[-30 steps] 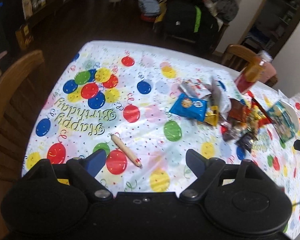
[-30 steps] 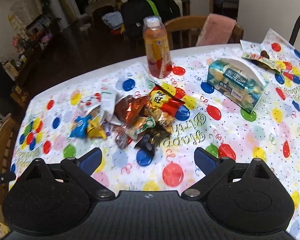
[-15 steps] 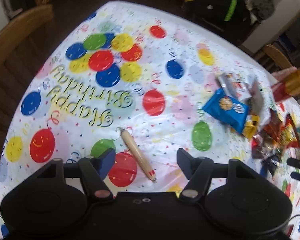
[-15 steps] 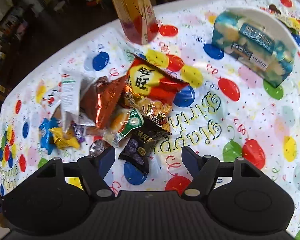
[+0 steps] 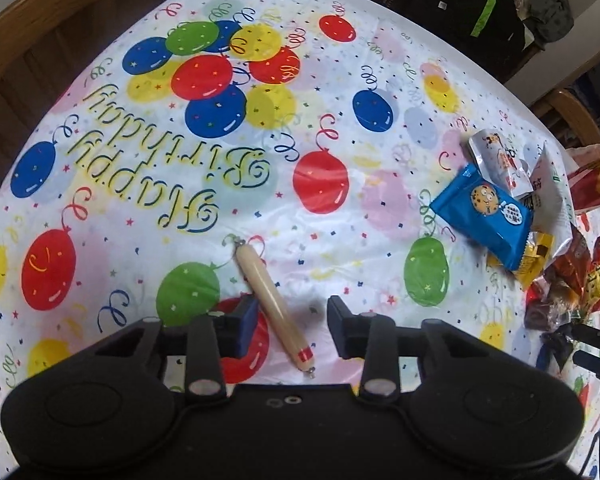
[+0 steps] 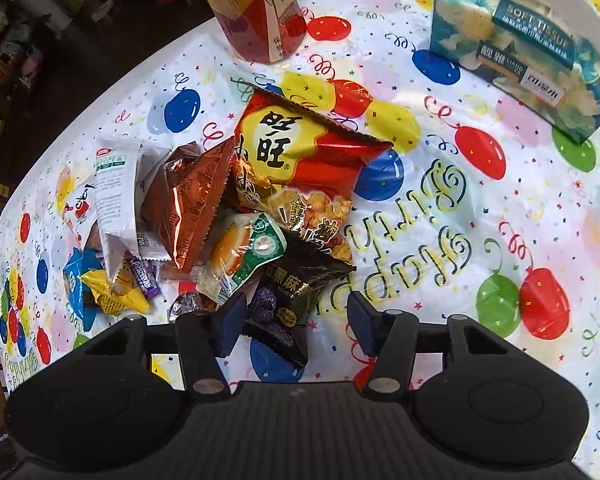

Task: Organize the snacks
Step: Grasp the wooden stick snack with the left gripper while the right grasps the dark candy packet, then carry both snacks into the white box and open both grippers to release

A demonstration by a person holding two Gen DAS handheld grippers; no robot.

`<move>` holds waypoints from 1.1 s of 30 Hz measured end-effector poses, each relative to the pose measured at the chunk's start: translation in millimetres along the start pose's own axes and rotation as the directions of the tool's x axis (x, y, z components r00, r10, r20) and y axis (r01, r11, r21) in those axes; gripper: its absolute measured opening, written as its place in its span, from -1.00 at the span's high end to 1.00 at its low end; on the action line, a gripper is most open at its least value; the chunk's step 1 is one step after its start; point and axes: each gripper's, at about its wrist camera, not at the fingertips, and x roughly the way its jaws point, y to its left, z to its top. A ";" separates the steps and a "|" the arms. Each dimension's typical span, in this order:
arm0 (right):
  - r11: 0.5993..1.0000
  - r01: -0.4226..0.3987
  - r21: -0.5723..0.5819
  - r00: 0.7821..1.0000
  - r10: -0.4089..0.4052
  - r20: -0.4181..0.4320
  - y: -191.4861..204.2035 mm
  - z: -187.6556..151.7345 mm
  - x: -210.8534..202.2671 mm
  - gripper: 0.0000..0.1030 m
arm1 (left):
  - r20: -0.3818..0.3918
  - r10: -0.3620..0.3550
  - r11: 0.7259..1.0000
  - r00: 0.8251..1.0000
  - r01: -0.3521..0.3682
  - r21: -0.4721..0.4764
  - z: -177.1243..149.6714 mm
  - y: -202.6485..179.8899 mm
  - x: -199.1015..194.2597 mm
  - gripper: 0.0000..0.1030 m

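Observation:
A tan sausage stick [image 5: 274,305] with a red band lies alone on the balloon tablecloth, between the open fingers of my left gripper [image 5: 292,318], closer to the left finger. A blue cookie packet [image 5: 485,216] and silver packets [image 5: 500,160] lie farther right. In the right wrist view, a pile of snacks sits in the middle: a red-yellow bag [image 6: 300,152], a brown bag [image 6: 188,200], a green-white packet [image 6: 244,256] and a black sesame packet [image 6: 296,304]. My right gripper [image 6: 294,322] is open, its fingers on either side of the black packet's lower end.
A drink bottle [image 6: 260,12] stands behind the pile. A teal tissue box [image 6: 528,52] sits at the back right. A wooden chair [image 5: 40,12] stands at the table's far left edge, another chair [image 5: 572,116] at the right. Bags lie on the floor beyond.
Both grippers dropped lower and closer to the table. The sausage stick now lies between the left fingers, and the black packet between the right fingers. Both finger pairs narrowed somewhat.

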 end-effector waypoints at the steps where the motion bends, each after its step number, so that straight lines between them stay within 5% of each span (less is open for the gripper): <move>1: 1.000 -0.002 0.002 1.000 0.002 0.000 0.1 -0.3 1.7 -0.01 | 0.002 0.002 1.000 1.000 -0.002 -0.001 0.1 -0.6 0.1 0.40; 11: 0.999 -0.027 0.022 1.000 0.026 0.012 1.5 -2.6 4.7 0.52 | 0.023 0.016 1.000 1.000 -0.016 -0.014 -1.0 5.9 -1.2 0.79; 33: 0.986 -0.135 -0.096 0.987 0.142 0.070 -2.2 -43.1 -84.4 0.58 | 0.053 -0.043 0.997 0.998 0.040 0.065 -18.6 7.8 -47.2 0.85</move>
